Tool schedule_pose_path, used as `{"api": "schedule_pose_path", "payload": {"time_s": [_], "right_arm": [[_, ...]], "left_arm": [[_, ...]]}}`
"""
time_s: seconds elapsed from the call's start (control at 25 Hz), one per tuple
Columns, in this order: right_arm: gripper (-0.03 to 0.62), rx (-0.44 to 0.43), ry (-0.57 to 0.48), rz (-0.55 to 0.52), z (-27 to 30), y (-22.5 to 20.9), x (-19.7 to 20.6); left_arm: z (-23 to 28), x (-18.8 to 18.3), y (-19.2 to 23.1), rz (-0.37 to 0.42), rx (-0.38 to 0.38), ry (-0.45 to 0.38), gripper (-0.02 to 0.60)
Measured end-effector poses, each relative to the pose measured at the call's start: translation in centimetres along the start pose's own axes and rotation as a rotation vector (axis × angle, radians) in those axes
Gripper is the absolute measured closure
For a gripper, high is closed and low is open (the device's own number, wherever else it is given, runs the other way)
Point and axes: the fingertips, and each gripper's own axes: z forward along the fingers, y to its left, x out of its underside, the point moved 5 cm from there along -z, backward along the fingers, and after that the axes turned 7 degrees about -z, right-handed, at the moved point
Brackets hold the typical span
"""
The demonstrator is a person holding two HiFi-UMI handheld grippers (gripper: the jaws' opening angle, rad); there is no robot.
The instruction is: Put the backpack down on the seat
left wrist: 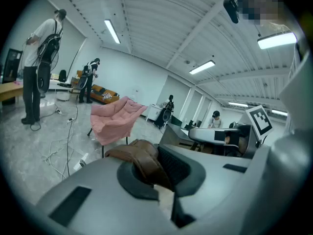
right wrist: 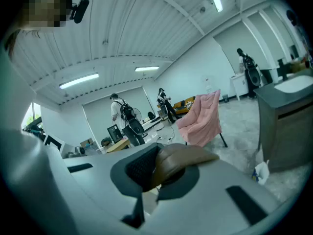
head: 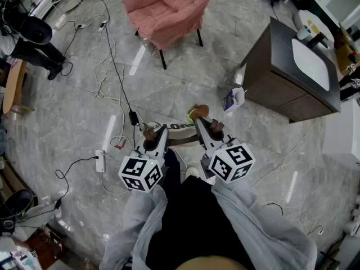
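Backpack straps [left wrist: 142, 163], brown, are pinched in left tool [head: 154, 135] and right tool [head: 208, 126], well apart from the seat [head: 169, 7].

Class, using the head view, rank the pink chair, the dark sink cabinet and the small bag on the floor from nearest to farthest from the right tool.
From the right tool:
1. Small bag, on the floor just ahead, to its right.
2. Dark sink cabinet, farther right.
3. Pink chair, far ahead.

Pink chair [head: 169, 7], grey veined floor [head: 185, 89], dark-brown cabinet [head: 278, 83] topped white, brown straps [head: 149, 133], black-and-white marker cubes [head: 140, 173].
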Motion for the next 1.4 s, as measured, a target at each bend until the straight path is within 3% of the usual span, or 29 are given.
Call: {"api": "schedule_pose_path", "payload": {"time_s": [0.12, 0.36, 0.6, 0.84, 1.04, 1.4], "right_arm": [[0.588, 0.009, 0.005, -0.032, -3.1, 1.7, 0.6], [0.586, 0.017, -0.005, 0.056, -6.7, 5.8, 2.7], [0.586, 0.038, -0.011, 0.127, -7.9, 9.7, 4.9], [0.588, 0.016, -0.037, 0.101, -7.6, 13.1, 6.1], [0.588, 0.039, -0.038, 0.049, -7.2, 14.4, 5.7], [0.586, 0.037, -0.021, 0.038, -4.6, 13.5, 4.7]], "left_arm": [[-2.4, 0.9, -2.2, 0.037, 0.007, 0.003, 0.568], [-7.7, 2.7, -3.4, 0.036, 0.034, 0.028, 0.568], [-12.0, 3.5, -2.6, 0.027, 0.058, 0.033, 0.568], [-15.3, 3.5, -0.9, 0.027, 0.059, 0.002, 0.568], [-16.2, 2.9, -0.4, 0.061, 0.063, -0.020, 0.568], [-14.6, 2.0, 1.3, 0.037, 0.051, -0.014, 0.568]]}}
